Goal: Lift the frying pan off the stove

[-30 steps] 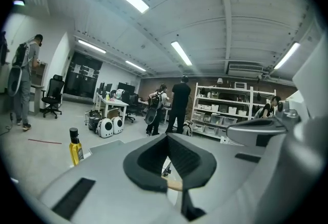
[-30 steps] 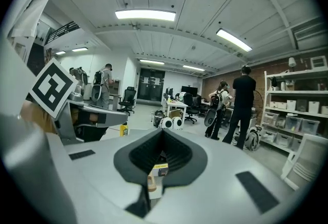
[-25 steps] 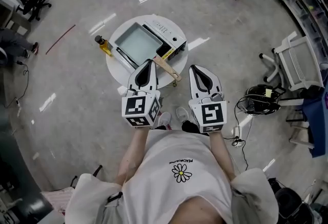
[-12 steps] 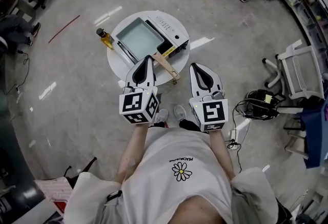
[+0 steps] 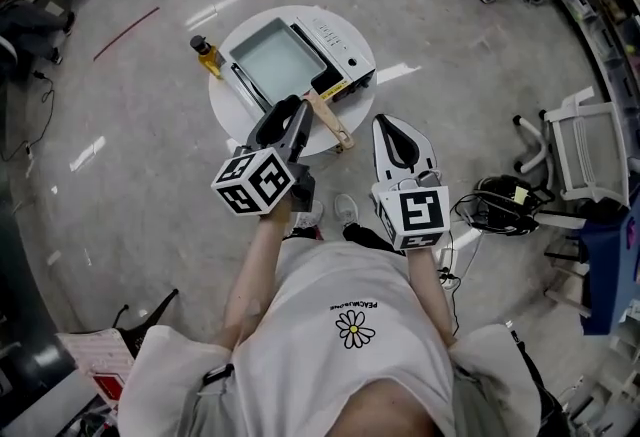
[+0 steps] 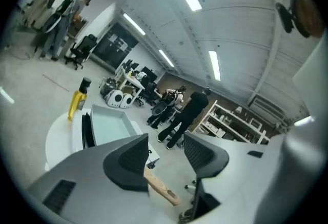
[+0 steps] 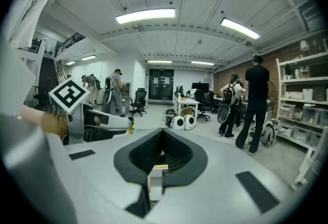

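A square grey frying pan sits on a white portable stove on a round white table. Its wooden handle sticks out toward me over the table's near edge. My left gripper hovers just left of that handle, rolled to one side, and its jaws are opening. In the left gripper view the handle shows low between the parted jaws of the left gripper, with no pad touching it, and the pan lies beyond. My right gripper hangs off the table to the right; its jaws are together in the right gripper view.
A yellow oil bottle stands at the table's far left edge, beside the pan. A white chair and cables sit on the floor at the right. People stand at the far end of the room.
The left gripper has rolled onto its side, moved in toward the wooden handle, and its jaws have parted. The right gripper has barely moved.
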`<state>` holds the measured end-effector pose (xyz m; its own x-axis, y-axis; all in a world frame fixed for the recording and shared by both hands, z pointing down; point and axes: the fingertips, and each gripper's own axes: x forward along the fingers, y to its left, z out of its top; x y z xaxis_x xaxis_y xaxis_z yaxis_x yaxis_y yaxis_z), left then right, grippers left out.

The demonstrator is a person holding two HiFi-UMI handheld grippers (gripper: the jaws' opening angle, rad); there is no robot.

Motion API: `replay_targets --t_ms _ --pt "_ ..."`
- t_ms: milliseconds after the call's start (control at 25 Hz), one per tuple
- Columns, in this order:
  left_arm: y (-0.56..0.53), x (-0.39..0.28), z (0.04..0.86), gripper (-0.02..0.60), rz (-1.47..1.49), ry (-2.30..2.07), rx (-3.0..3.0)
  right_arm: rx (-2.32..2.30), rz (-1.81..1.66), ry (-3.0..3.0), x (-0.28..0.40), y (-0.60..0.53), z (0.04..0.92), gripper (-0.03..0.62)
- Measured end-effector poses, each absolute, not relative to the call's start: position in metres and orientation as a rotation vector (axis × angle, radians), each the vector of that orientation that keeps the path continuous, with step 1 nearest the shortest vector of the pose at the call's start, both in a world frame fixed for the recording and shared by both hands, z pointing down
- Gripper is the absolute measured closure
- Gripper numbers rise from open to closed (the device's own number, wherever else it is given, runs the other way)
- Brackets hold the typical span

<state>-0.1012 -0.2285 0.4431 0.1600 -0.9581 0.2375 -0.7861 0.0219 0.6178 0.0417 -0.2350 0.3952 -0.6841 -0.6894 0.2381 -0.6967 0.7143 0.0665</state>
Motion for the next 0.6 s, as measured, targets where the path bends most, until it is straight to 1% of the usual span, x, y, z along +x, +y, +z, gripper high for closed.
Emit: replay_targets --t_ms 120,280,600 --pt "-0.231 -0.1 0.47 0.37 -0.409 -1.567 1.689 1.106 0.062 -2.663 0.044 -0.237 0.398 0.591" --pt "-0.234 -0.092 0.501 0.339 -0.497 -1.445 1.564 1.12 0.079 -2.637 0.051 -0.239 0.404 0.591" --pt "-0.243 -0.08 0.546 0.316 -0.64 -1.288 1.377 1.158 0.101 -2.59 0.065 -0.247 0.41 0.591"
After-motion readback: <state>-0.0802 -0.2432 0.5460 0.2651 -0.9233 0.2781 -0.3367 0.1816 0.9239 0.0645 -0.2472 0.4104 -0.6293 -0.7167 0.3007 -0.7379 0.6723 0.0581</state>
